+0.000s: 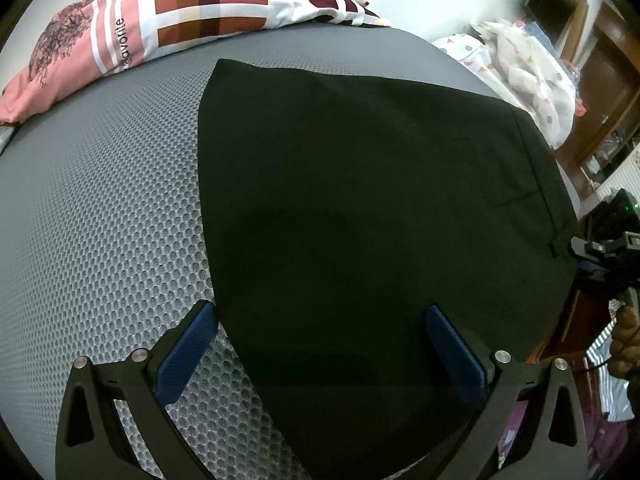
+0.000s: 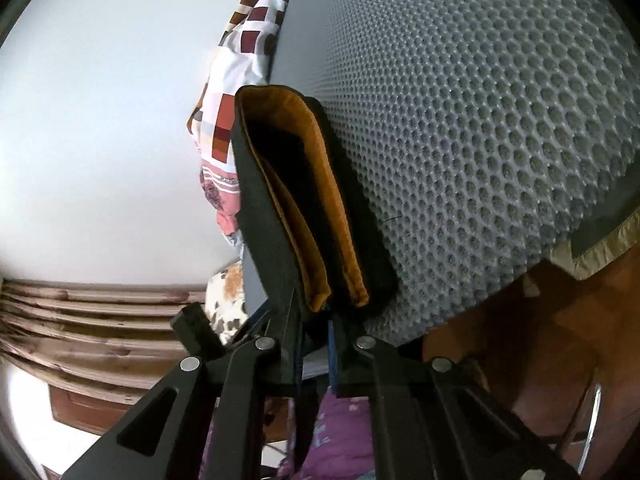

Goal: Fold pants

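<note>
Bed: I see the grey mesh mattress (image 1: 104, 208) carrying everything. It looks grippy, so I judge dragging cloth across it could bunch the lower layer instead of letting it slide.

Pants: the black pants (image 1: 360, 208) lie spread flat on the mattress, folded at least once, with the waistband end toward the right edge of the bed. That end sits close to the drop, and in my judgement a careless pull could take it over the side.

Waistband: from the right wrist view I see the orange-lined waistband (image 2: 320, 200) gaping open in layers. I worry the pinch holds only some of them, in which case the rest would sag and the next fold would come out crooked.

Bedding: a checked quilt (image 1: 208, 12) is heaped at the far side, well apart from the pants. It only matters if I throw a fold too far that way.

Left claw: my left claw (image 1: 320, 344) stands at its widest, holding nothing, its blue pads (image 1: 188, 356) straddling the near edge of the pants. If I lift the right side with this one idle, nothing anchors the near edge and the stack may skew.

Right claw: my right claw (image 2: 312, 320) is nearly closed, clamped on the waistband edge. The bite looks shallow to me, so a quick swing could slip it free.
</note>
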Action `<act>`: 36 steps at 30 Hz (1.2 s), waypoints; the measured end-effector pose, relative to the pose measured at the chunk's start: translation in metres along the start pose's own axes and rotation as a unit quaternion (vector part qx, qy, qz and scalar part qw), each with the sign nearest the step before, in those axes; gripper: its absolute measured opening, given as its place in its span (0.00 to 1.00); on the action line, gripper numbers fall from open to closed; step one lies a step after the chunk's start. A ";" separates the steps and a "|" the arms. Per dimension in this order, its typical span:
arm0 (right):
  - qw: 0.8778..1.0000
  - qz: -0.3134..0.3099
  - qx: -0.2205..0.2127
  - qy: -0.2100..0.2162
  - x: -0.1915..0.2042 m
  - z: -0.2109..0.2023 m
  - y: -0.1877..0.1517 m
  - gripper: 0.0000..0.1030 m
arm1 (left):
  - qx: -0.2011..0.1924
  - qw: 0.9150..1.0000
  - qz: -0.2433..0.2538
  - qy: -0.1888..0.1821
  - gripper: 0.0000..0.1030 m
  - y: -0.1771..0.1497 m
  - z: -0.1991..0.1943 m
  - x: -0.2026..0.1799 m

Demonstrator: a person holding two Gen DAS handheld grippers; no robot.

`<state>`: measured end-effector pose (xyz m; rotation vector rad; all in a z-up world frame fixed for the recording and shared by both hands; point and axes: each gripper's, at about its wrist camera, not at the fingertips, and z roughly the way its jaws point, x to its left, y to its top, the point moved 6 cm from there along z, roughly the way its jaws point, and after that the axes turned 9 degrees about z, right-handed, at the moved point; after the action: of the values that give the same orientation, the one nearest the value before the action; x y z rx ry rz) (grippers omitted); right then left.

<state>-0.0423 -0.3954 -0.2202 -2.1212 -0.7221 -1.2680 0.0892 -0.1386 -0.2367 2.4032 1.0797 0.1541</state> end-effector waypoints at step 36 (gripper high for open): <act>0.898 -0.325 -0.107 -0.277 0.043 0.009 -0.006 0.15 | -0.021 0.991 -0.093 -0.096 0.99 0.028 -0.005 0.068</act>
<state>-0.0238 -0.3782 -0.1838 -2.5637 -1.7191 -1.0622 0.1528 -0.1030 -0.2256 2.2134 1.1891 -0.1160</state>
